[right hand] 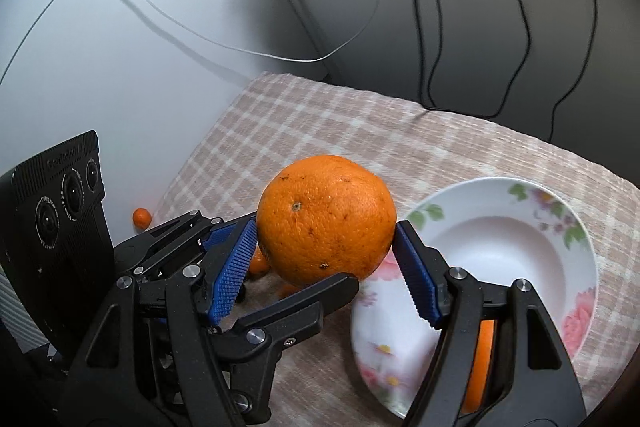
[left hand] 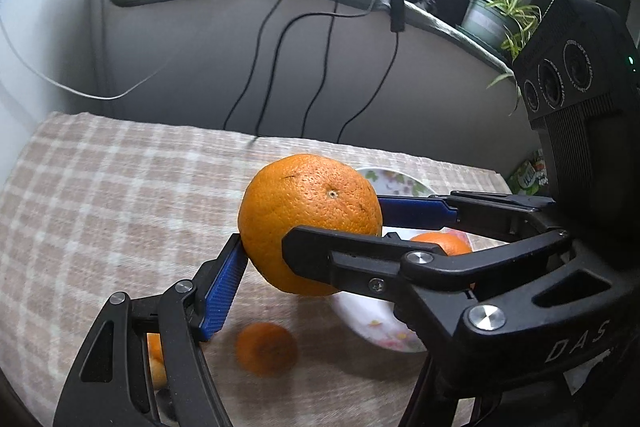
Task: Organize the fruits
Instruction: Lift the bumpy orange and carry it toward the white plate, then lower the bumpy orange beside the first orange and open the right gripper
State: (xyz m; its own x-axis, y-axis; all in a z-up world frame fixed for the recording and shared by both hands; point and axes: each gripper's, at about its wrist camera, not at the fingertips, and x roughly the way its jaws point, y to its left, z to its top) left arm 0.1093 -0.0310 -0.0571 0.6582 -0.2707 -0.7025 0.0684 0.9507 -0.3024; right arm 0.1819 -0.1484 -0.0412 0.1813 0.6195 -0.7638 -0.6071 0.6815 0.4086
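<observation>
A large orange [left hand: 310, 223] [right hand: 326, 219] is held in the air between both grippers. My left gripper [left hand: 316, 247] has its blue pads against the orange's sides; it also shows in the right wrist view [right hand: 280, 267]. My right gripper [right hand: 326, 267] has its blue pads on both sides of the same orange; it also shows in the left wrist view [left hand: 400, 227]. Below lies a white flowered plate [right hand: 520, 227] [left hand: 372, 323] with another orange [left hand: 442, 243] [right hand: 480, 363] at its near edge. A small tangerine [left hand: 266, 347] lies on the checked cloth.
The table has a beige checked cloth [left hand: 100, 207] [right hand: 320, 115]. Another small tangerine [right hand: 142, 218] lies off its left edge, and one [left hand: 156, 359] shows behind my left finger. Cables [left hand: 288, 67] hang on the wall behind. A potted plant [left hand: 496, 15] stands on the sill.
</observation>
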